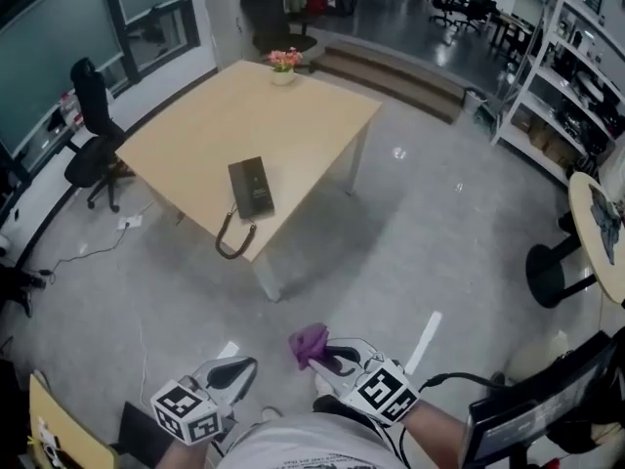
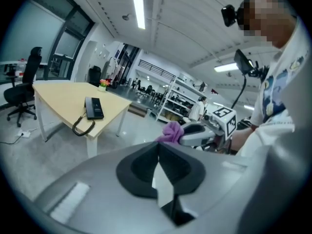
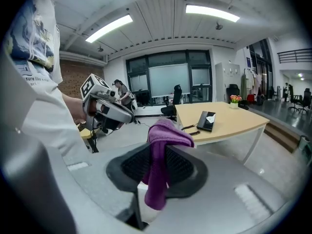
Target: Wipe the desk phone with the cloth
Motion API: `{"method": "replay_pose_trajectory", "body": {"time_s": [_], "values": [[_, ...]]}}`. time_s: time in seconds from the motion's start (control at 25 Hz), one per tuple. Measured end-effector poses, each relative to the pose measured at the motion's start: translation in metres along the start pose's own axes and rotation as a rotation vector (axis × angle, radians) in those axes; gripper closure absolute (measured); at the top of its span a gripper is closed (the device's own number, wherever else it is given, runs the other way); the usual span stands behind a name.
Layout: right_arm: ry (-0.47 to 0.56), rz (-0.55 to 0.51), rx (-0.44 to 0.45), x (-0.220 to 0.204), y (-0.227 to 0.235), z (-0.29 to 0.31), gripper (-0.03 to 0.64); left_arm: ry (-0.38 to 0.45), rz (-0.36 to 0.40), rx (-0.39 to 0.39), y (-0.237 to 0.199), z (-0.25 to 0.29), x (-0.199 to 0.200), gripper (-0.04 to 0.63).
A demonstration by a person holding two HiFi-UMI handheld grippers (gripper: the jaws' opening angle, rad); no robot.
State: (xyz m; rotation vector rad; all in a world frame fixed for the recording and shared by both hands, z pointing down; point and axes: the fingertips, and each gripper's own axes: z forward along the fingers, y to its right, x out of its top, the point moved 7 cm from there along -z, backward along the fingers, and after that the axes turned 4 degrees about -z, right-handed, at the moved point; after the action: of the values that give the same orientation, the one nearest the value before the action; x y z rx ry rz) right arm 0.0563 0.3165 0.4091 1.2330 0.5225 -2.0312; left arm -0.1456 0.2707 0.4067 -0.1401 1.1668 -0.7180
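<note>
Black desk phone (image 1: pixel 251 188), in the head view, lies on the pale wooden tabletop (image 1: pixel 244 106), far ahead of both tools, its long axis running near to far. Left gripper view: left tool (image 2: pixel 158 153) closed, empty. Right gripper view: right tool (image 3: pixel 157 152) clamps the purple cloth (image 3: pixel 163 135); the phone lies ahead to the right.
</note>
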Motion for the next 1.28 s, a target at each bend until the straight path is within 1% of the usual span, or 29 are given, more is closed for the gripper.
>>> {"method": "replay_pose_trajectory", "body": {"time_s": [0.16, 0.28, 0.4, 0.6, 0.88, 1.0, 1.08, 1.28], "values": [[0.03, 0.007, -0.003, 0.016, -0.04, 0.008, 0.529, 0.02, 0.018, -0.012, 0.002, -0.042, -0.012, 0.591], [0.032, -0.004, -0.016, 0.017, -0.075, 0.012, 0.529, 0.009, 0.01, -0.023, 0.0, -0.068, -0.036, 0.591], [0.036, 0.002, -0.038, 0.012, -0.105, 0.015, 0.529, -0.018, 0.027, -0.046, -0.007, -0.081, -0.059, 0.591], [0.023, 0.016, -0.025, 0.008, -0.141, 0.014, 0.529, -0.023, 0.008, -0.059, 0.001, -0.093, -0.072, 0.591], [0.015, 0.009, -0.032, 0.006, -0.163, 0.005, 0.529, -0.031, 0.02, -0.099, 0.014, -0.097, -0.081, 0.591], [0.003, -0.001, -0.049, 0.006, -0.164, 0.002, 0.529, -0.04, 0.011, -0.107, 0.015, -0.097, -0.084, 0.591], [-0.008, -0.006, -0.057, 0.006, -0.163, 0.002, 0.529, -0.051, 0.017, -0.116, 0.012, -0.095, -0.087, 0.591], [-0.008, 0.018, -0.059, 0.002, -0.167, 0.004, 0.529, -0.071, 0.018, -0.131, 0.011, -0.091, -0.091, 0.591]]}}
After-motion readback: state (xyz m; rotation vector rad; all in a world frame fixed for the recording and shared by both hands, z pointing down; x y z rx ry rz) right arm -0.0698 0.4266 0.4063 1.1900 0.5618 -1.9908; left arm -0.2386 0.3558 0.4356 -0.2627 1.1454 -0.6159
